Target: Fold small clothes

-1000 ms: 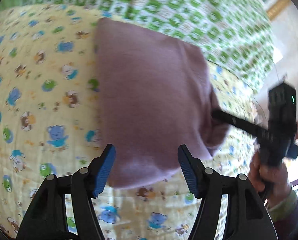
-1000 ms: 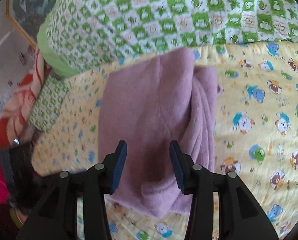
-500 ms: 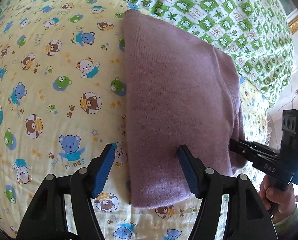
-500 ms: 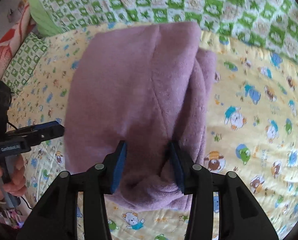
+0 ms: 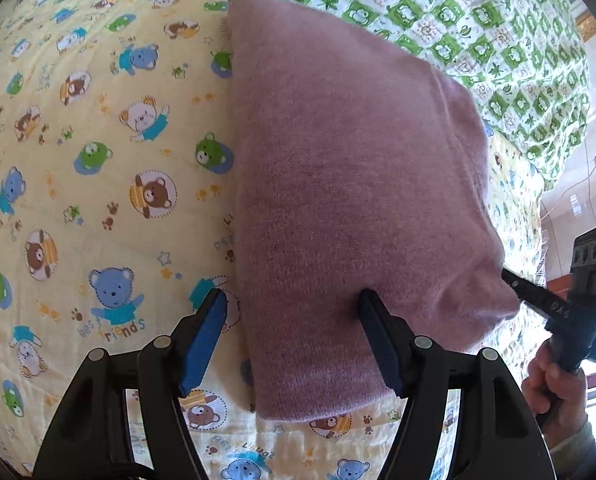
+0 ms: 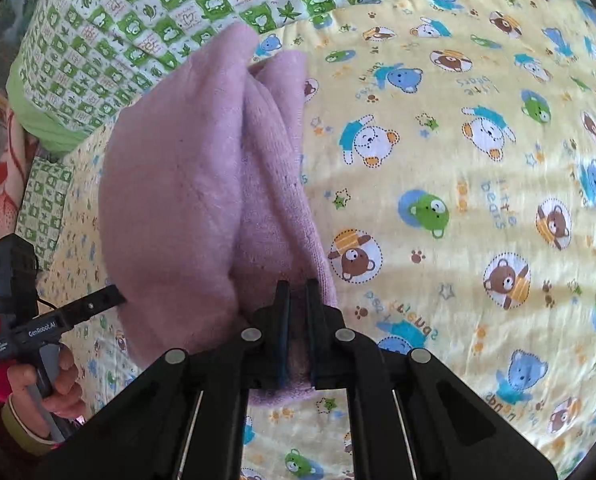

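The right tongs (image 6: 295,296) clamp the near edge of the folded purple garment (image 6: 185,208) at lower centre; the left tongs (image 5: 291,334) gape apart over its lower left corner on the bear-print bed sheet (image 5: 77,160).

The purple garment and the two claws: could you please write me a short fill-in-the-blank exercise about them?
1. The right claw is ____ on the garment.
2. The left claw is ____, gripping nothing.
3. The garment lies on a yellow sheet printed with ____.
4. The quilt beyond it is white and ____.

Missing words: shut; open; bears; green
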